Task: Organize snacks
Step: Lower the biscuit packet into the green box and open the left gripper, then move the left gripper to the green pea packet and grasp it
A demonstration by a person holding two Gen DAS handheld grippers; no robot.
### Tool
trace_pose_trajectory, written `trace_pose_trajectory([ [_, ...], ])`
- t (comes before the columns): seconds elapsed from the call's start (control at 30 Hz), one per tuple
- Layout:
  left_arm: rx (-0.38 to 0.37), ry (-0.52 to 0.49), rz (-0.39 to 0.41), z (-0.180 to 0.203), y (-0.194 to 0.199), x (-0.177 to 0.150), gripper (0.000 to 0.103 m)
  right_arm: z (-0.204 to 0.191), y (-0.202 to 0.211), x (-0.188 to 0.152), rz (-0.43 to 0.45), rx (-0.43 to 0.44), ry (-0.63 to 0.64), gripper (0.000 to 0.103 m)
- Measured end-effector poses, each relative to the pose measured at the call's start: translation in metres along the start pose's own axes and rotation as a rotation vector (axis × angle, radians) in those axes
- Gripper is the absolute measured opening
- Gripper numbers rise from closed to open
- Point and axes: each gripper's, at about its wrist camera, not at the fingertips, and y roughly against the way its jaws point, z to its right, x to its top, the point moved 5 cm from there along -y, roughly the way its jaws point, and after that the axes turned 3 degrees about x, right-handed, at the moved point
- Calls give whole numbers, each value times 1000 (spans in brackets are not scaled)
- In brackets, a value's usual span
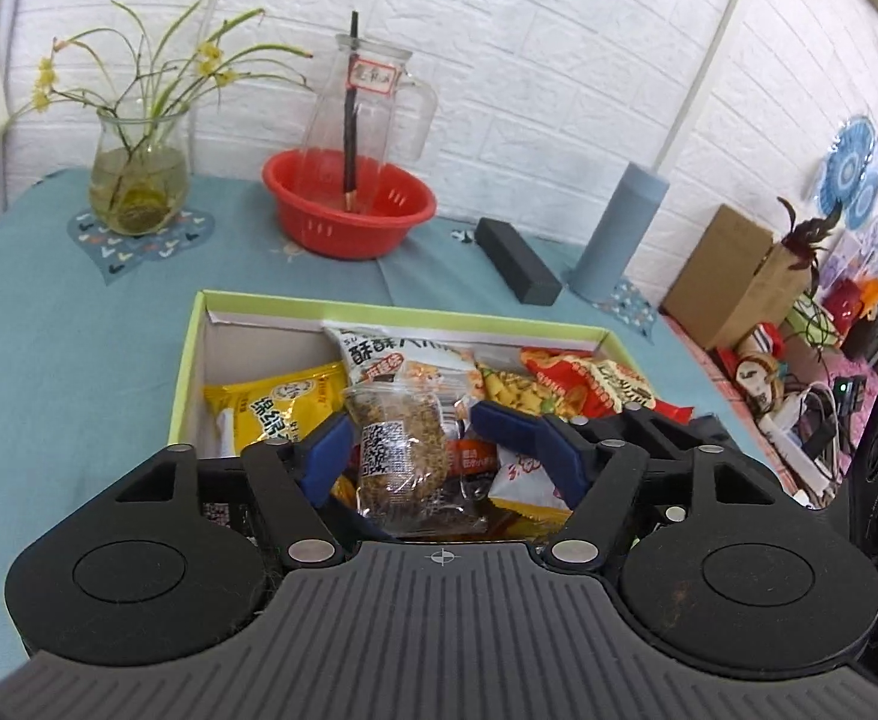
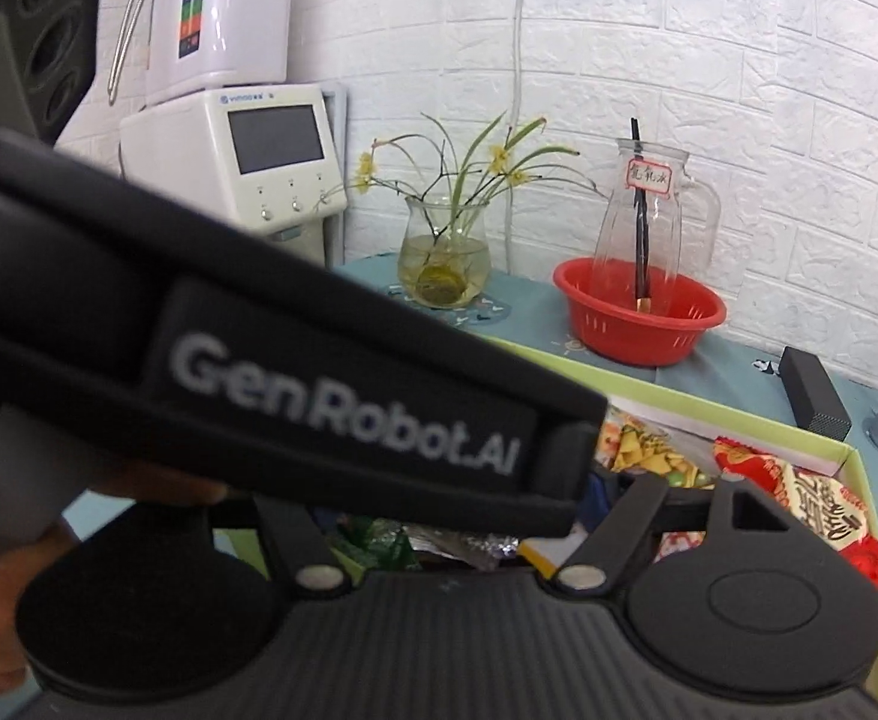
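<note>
A green-rimmed cardboard box (image 1: 190,354) on the blue tablecloth holds several snack packets: a yellow one (image 1: 271,408), a white one (image 1: 391,354) and a red one (image 1: 595,384). My left gripper (image 1: 409,426) hangs over the box with its blue fingers (image 1: 331,450) wide apart. A clear packet of brown snack (image 1: 397,456) stands between them; the left finger touches it, the right one is apart. In the right wrist view the left gripper's black body (image 2: 343,408) covers my right gripper's fingers. The box (image 2: 823,450) and red packet (image 2: 799,498) show beyond.
A red basket (image 1: 349,204) with a glass jug (image 1: 367,114) stands behind the box. A vase of yellow flowers (image 1: 139,186) stands back left. A black block (image 1: 517,261) and a grey-blue cylinder (image 1: 619,228) stand back right. Clutter lies past the table's right edge.
</note>
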Motion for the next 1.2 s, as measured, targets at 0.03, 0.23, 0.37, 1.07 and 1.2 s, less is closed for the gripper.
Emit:
trace_pose_trajectory([
  [0.03,0,-5,7,2,2,2,60,1,1,1,6,-5,4,86],
  [0.23,-17,7,31,4,11,5,66,-3,12,5,30,-37,32,92],
  [0.37,-32,9,84,5,32,11,71,-8,31,8,64,-27,19,93],
  [1.07,-71,43,-212,-66,32,-94,34,-80,13,-87,-225,160,79,81],
  [1.2,-79,23,-215,-61,23,-94,20,-74,14,-87,-222,165,56,71],
])
